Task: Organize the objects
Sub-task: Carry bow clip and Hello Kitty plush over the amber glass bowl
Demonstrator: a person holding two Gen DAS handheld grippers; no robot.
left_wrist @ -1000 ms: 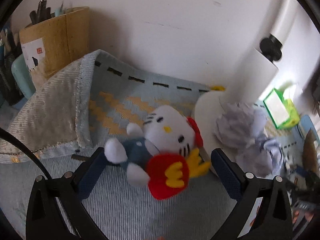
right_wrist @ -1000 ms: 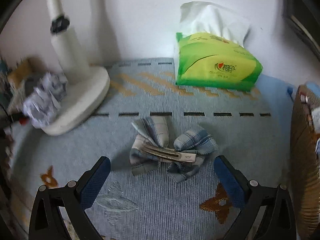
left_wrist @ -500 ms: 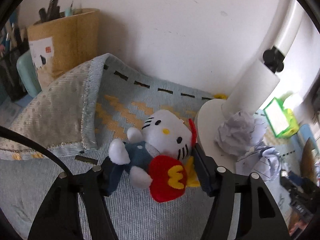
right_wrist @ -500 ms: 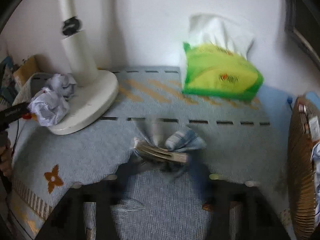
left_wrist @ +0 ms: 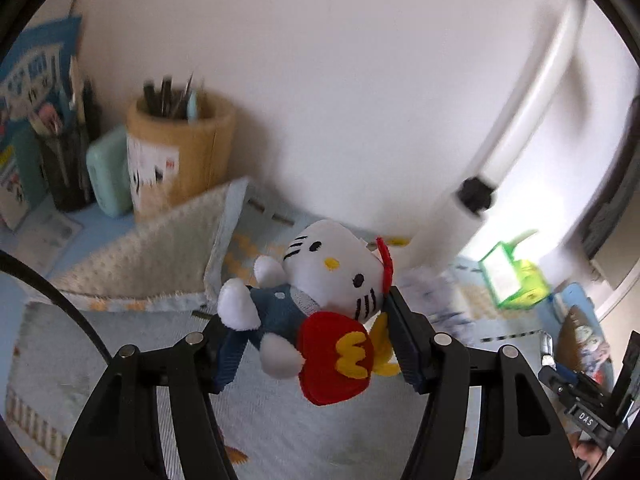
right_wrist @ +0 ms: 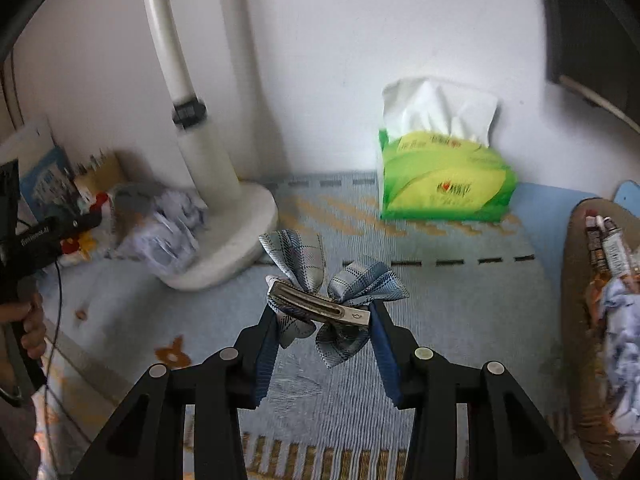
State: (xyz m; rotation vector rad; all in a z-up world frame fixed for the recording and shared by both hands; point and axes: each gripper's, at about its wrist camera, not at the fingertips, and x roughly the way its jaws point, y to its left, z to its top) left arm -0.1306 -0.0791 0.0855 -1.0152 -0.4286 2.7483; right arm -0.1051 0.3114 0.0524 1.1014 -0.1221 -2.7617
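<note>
Pale blue woven cloth [right_wrist: 460,304] with orange motifs spread over the table against a white wall. White lamp post on a round base [right_wrist: 224,240] standing at the back, crumpled paper [right_wrist: 160,232] just beside the base. Green tissue pack [right_wrist: 444,188] upright near the wall, white tissue poking from its top. Tan cylindrical pen holder [left_wrist: 180,152] farther left, a mint case [left_wrist: 108,176] touching it. White plush cat toy in blue overalls with a red bag [left_wrist: 316,304] pinched between the pads of the left gripper [left_wrist: 312,344], lifted clear of the cloth. Blue-grey plaid bow hair clip with a metal bar [right_wrist: 324,300] clamped in the right gripper [right_wrist: 324,344], also off the cloth.
</note>
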